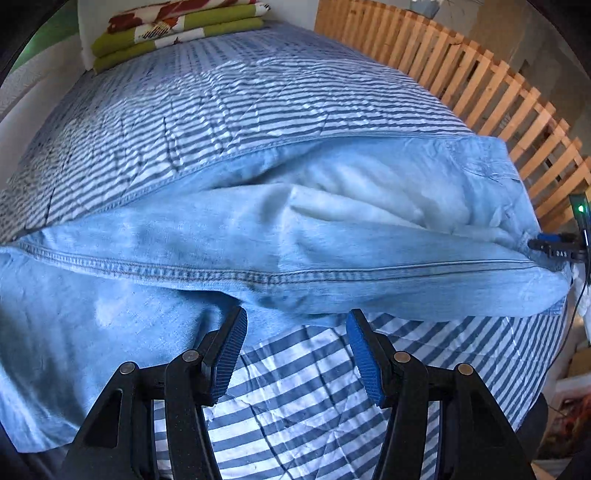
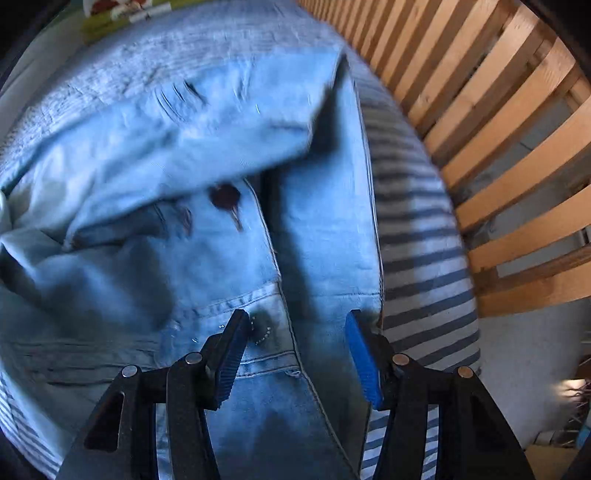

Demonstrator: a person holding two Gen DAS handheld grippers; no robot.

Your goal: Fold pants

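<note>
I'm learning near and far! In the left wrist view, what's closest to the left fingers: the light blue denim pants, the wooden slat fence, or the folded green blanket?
1. Light blue denim pants, just ahead.
2. Wooden slat fence, right.
3. Folded green blanket, far end.

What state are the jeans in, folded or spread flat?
Partly folded. The jeans lie doubled lengthwise on the striped bedspread, rumpled, with pale inner lining showing through a gap. Full length not visible.

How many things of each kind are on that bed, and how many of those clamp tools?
Light blue jeans: 1
Striped bedcover: 1
Folded green patterned blanket: 1
Clamp tools: 2, left tool and right tool, both open
Wooden slatted frame beside the bed: 1
Total: 6
</note>
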